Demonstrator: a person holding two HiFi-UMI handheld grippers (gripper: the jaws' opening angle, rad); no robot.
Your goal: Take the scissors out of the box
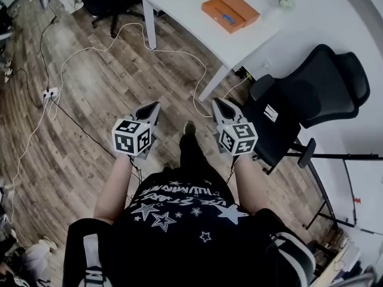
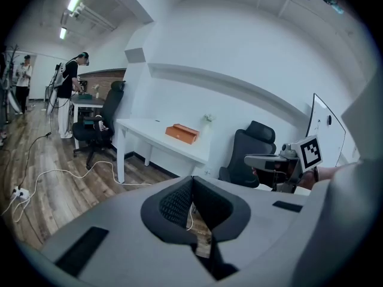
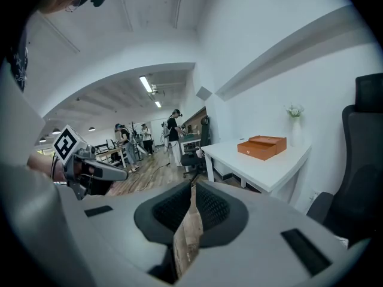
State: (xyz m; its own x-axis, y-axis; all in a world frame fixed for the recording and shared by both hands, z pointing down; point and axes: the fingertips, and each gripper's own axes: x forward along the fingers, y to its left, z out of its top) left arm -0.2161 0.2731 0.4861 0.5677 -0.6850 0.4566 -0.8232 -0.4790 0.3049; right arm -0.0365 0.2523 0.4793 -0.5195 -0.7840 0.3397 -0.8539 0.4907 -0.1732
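An orange box [image 1: 230, 12] lies on the white table [image 1: 179, 5] well ahead of me; the left gripper view [image 2: 182, 133] and the right gripper view [image 3: 262, 147] both show it far off. No scissors are visible. I stand on the wood floor, both grippers held at waist height. My left gripper [image 1: 154, 105] [image 2: 191, 181] is shut and holds nothing. My right gripper [image 1: 216, 102] [image 3: 192, 187] is shut too, also holding nothing. Both point toward the table, side by side and well apart from the box.
A black office chair [image 1: 311, 94] stands close on my right, beside the table's near corner. White cables and a power strip [image 1: 49, 92] lie on the floor to the left. Another black chair [image 1: 111, 2] sits beyond the table. People [image 2: 67, 94] stand far back.
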